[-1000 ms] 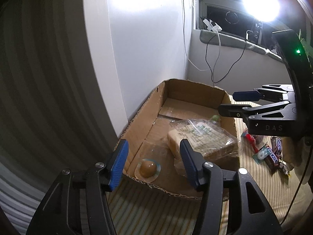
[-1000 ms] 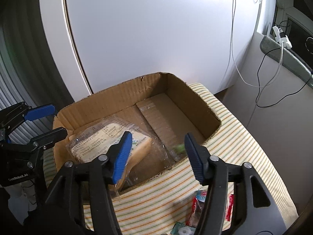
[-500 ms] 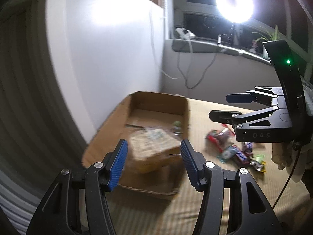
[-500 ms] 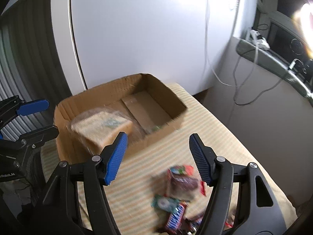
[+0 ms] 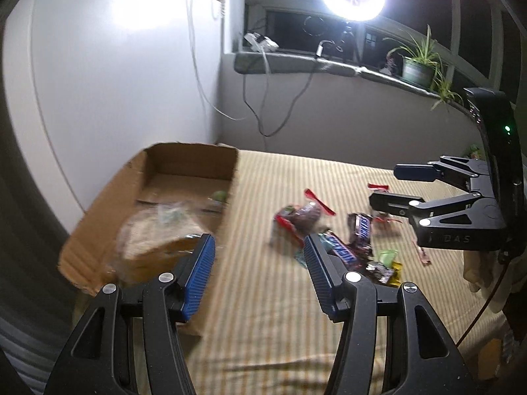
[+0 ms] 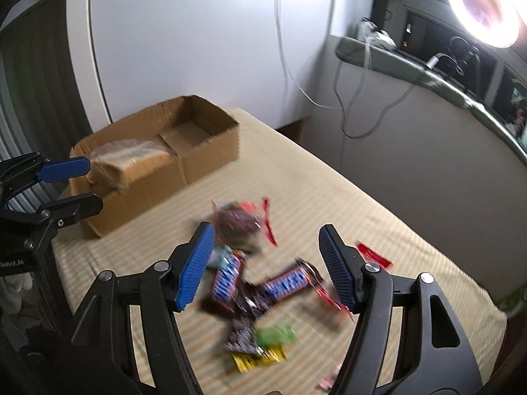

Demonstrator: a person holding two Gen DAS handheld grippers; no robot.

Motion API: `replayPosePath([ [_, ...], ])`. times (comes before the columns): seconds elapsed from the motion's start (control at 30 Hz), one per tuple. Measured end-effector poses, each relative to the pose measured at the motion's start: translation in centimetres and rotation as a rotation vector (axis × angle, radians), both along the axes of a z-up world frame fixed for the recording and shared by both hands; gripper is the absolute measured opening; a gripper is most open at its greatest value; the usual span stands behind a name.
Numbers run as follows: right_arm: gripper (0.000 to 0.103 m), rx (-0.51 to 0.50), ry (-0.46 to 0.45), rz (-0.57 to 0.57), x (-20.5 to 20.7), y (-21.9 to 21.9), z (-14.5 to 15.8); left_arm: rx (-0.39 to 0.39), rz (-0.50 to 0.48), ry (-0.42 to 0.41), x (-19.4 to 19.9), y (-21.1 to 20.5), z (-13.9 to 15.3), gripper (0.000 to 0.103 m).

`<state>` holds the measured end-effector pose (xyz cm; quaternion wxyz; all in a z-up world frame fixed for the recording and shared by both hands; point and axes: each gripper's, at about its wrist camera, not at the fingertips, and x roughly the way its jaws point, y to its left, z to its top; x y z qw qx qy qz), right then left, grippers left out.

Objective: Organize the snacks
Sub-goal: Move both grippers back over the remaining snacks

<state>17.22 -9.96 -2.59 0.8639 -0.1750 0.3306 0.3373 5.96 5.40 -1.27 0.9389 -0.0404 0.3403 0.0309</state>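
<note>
A: Two grippers, both empty. Left gripper point(image 5: 258, 273) had its fingers spread apart, nothing between them, low in the left wrist frame over the striped worktop point(image 5: 283, 322).

B: Right one?

A: Right gripper point(image 6: 265, 266) also parted, gripping nothing, hovering over the snack pile point(image 6: 260, 283) at lower centre of its frame.

B: Box?

A: Cardboard box point(image 6: 210, 151) sat left of centre, with a wrapped bread pack point(image 6: 131, 161) inside. Snacks lay loose on the worktop, blurred.
</note>
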Motion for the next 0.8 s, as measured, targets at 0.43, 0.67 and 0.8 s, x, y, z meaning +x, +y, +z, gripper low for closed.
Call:
replayPosePath([
  [0.43,0.069,-0.04,0.116,-0.133,-0.5,-9.8,-4.7,-0.148,-0.124,0.099,1.6,-3.6,-3.6,0.055],
  [0.67,0.06,-0.057,0.161,-0.162,-0.6,-11.8,-6.8,-0.158,-0.152,0.142,3.1,-4.8,-4.9,0.05],
  [0.8,0.057,-0.063,0.173,-0.16,-0.8,-12.5,-7.4,-0.148,-0.137,0.155,3.9,-4.6,-5.4,0.046],
])
